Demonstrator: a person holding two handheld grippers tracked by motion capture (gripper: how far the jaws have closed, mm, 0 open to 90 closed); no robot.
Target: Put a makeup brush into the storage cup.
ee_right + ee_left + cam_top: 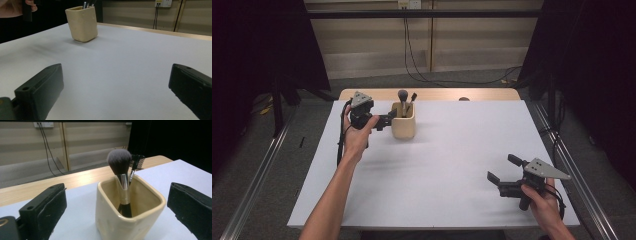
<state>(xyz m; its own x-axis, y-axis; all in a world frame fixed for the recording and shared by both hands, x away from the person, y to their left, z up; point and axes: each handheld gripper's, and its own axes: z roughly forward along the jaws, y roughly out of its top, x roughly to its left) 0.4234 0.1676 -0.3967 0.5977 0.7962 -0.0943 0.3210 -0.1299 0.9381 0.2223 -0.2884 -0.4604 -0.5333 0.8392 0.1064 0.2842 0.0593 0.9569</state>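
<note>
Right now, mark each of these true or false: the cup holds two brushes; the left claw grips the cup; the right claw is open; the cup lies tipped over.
The cup holds two brushes: true, a powder brush and a small comb brush.
The left claw grips the cup: false, its jaws stand open beside it.
The right claw is open: true.
The cup lies tipped over: false, it stands upright.

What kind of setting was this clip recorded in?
Probably a lab or recording rig, not a home: a white table set between dark curtains, metal rails on the floor either side, and cables trailing from a wall socket. On the table stands a cup of makeup brushes.
</note>
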